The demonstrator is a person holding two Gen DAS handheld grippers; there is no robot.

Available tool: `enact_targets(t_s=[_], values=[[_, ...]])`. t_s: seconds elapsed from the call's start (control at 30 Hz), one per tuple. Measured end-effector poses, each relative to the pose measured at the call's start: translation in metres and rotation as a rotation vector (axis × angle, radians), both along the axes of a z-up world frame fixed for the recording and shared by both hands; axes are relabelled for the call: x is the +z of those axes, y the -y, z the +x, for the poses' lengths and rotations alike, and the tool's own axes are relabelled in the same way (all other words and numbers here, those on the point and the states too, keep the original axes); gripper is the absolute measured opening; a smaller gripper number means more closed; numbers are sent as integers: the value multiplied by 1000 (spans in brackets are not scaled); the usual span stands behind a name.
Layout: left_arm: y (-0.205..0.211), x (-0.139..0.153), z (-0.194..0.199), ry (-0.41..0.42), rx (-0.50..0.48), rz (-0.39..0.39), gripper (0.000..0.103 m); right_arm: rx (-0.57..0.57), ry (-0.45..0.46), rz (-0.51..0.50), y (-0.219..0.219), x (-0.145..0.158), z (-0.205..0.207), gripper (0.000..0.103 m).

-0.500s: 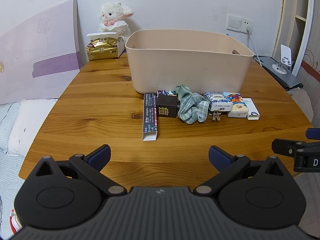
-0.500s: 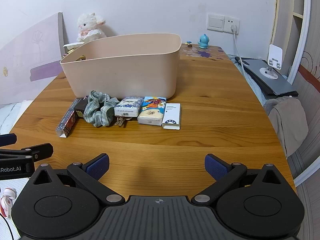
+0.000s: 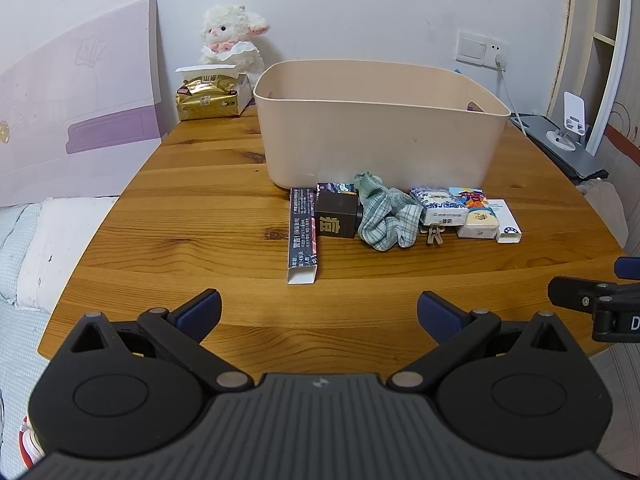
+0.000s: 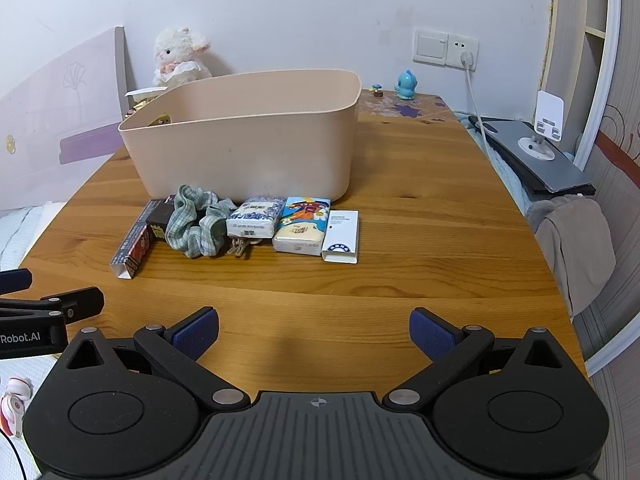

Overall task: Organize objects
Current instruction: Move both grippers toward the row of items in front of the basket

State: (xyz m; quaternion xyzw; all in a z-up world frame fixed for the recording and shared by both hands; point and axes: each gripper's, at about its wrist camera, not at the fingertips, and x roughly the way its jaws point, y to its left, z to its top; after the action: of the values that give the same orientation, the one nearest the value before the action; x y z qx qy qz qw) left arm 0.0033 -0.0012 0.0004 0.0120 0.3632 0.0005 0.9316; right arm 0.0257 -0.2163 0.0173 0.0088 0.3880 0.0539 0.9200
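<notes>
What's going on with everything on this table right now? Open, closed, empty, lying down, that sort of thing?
Left gripper: fingers spread open, holding nothing.
Right gripper: fingers spread open, holding nothing.
Beige bin: upright, lidless; contents mostly hidden.
Long dark carton: lying flat, near end flap open.
Checked cloth: crumpled.
Blue-patterned tissue pack: lying flat.
White box: lying flat.
Wall plug: plugged in.

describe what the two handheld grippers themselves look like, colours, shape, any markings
Both match: the left gripper and right gripper each have a ribbed dark grey body, two round black housings, black linkage arms with silver pivot pins, and dark blue textured finger pads. In the right wrist view, the left gripper's side carries white "Robot.AI" lettering. No cables or sleeves show.
</notes>
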Motion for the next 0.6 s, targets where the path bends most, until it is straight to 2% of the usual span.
enact_targets(t_s=[0.6], values=[[-3, -6, 14, -23, 4, -8, 103, -8, -9, -2, 5, 1, 15, 103]])
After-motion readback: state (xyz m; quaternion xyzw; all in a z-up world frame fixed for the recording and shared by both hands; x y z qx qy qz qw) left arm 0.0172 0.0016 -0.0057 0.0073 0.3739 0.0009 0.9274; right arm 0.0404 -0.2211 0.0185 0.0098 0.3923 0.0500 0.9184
